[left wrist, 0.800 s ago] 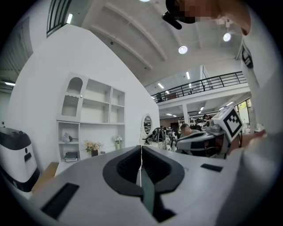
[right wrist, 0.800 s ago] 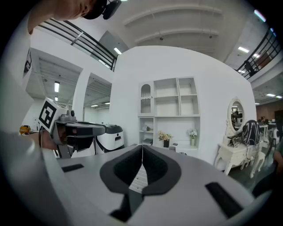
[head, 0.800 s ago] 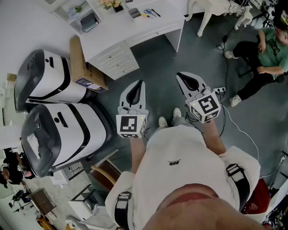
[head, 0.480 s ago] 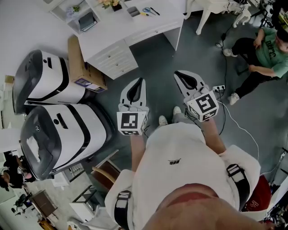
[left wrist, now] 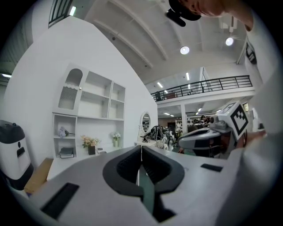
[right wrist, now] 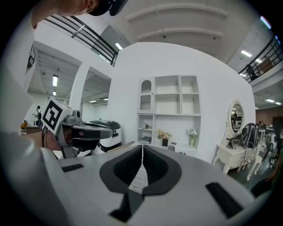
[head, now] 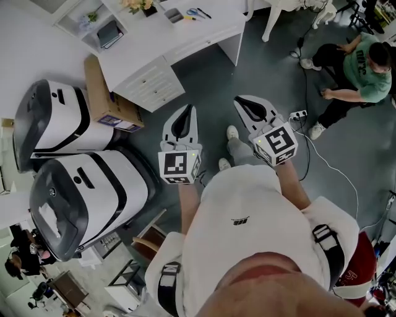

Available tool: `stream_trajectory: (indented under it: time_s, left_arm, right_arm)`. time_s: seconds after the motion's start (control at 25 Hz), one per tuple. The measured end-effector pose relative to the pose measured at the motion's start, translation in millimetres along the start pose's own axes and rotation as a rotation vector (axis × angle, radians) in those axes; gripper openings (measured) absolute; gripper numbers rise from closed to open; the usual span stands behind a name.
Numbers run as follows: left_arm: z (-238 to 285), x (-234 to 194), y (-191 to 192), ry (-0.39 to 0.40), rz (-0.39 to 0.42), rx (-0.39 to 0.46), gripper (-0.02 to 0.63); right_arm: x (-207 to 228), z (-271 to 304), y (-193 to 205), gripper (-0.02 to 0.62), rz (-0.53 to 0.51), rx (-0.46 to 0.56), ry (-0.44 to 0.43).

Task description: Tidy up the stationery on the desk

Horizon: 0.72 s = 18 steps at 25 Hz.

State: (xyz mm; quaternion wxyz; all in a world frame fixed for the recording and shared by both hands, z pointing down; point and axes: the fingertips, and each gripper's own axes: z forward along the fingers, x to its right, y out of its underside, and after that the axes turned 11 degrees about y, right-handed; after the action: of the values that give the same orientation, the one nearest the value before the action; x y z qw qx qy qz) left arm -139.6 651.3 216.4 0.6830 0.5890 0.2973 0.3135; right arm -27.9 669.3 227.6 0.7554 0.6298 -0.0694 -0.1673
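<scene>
White desk (head: 185,34), brown cardboard box (head: 102,93)

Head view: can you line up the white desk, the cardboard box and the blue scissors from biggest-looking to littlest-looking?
1. The white desk looks biggest, even though the picture's top edge cuts it off.
2. The cardboard box comes next.
3. The blue scissors look tiniest; they lie on the desk.

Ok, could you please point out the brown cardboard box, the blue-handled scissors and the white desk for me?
brown cardboard box (head: 103,90), head view, middle of its brown face.
blue-handled scissors (head: 192,12), head view, the handles.
white desk (head: 159,36), head view, bare tabletop.
</scene>
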Motion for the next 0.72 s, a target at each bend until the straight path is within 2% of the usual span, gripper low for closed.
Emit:
stream_trajectory:
  time_s: [0.44, 0.72]
  left_arm:
    - [57, -44, 1, -0.013, -0.006, -0.024, 0.000]
    - [112, -81, -6, -0.032, -0.014, -0.043, 0.000]
  right_arm:
    - [38, 67, 3, -0.002, 0.021, -0.010, -0.020]
    - [80, 125, -3, -0.002, 0.030, -0.020, -0.045]
